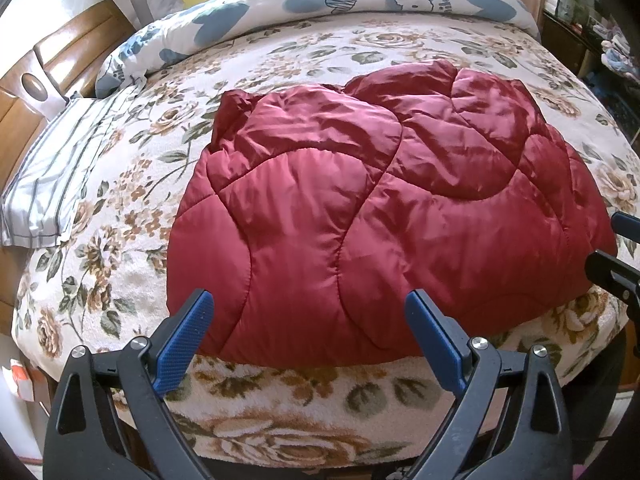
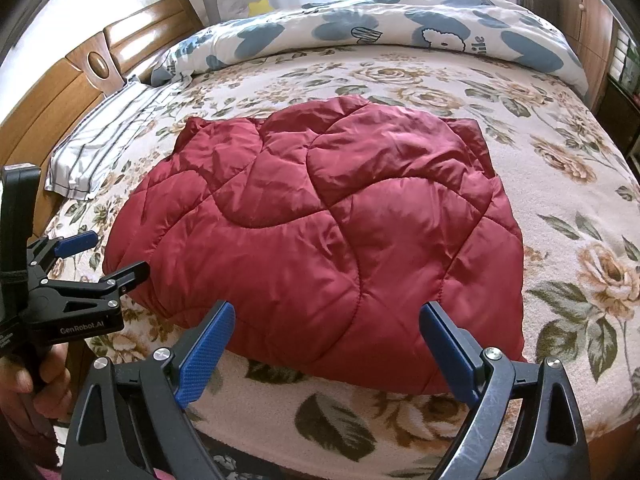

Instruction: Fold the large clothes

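A dark red quilted puffer jacket (image 1: 372, 208) lies folded into a compact bundle on the floral bedspread (image 1: 132, 184); it also shows in the right wrist view (image 2: 320, 232). My left gripper (image 1: 310, 300) is open and empty, held just above the jacket's near edge. My right gripper (image 2: 326, 312) is open and empty, over the jacket's near edge. The left gripper (image 2: 116, 254) appears at the left of the right wrist view, open beside the jacket's left edge. The right gripper's fingers (image 1: 612, 276) show at the right edge of the left wrist view.
A striped pillow (image 1: 52, 184) lies at the left of the bed. A blue-and-white cartoon duvet (image 1: 340, 4) is bunched along the far side. A wooden headboard (image 2: 60, 92) stands at the left. Shelves with clutter (image 1: 592, 32) stand at the far right.
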The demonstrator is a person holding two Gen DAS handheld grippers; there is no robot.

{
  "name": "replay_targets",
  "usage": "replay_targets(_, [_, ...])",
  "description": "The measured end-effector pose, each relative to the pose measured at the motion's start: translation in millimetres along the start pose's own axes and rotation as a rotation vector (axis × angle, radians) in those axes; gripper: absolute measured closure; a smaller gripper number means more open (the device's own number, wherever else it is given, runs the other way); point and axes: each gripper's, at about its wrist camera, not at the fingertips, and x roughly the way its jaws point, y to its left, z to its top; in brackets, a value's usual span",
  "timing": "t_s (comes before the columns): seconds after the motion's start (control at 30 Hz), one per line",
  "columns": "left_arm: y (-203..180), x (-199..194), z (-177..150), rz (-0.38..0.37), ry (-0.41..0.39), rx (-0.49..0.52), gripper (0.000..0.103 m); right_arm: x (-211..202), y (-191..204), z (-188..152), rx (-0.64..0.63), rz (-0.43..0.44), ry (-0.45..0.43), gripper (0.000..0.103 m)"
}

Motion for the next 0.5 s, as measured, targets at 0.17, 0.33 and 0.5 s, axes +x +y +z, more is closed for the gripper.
replay_targets(0.17, [-0.3,0.1,-0.5,-0.002,0.001,-0.002,0.005,-0.1,-0.5,-0.5,0.0,0.0,0.001,0.009])
replay_targets(0.33, [-0.2,0.4,0.3,-0.005,0.002,-0.002,0.005,0.3,-1.0,-0.7,0.0,-0.001,0.0,0.009])
replay_targets(0.5, [0.0,3.6,2.4,-0.006,0.004,-0.006,0.005,3.0,-4.8,4.1,0.01,-0.003,0.002,0.009])
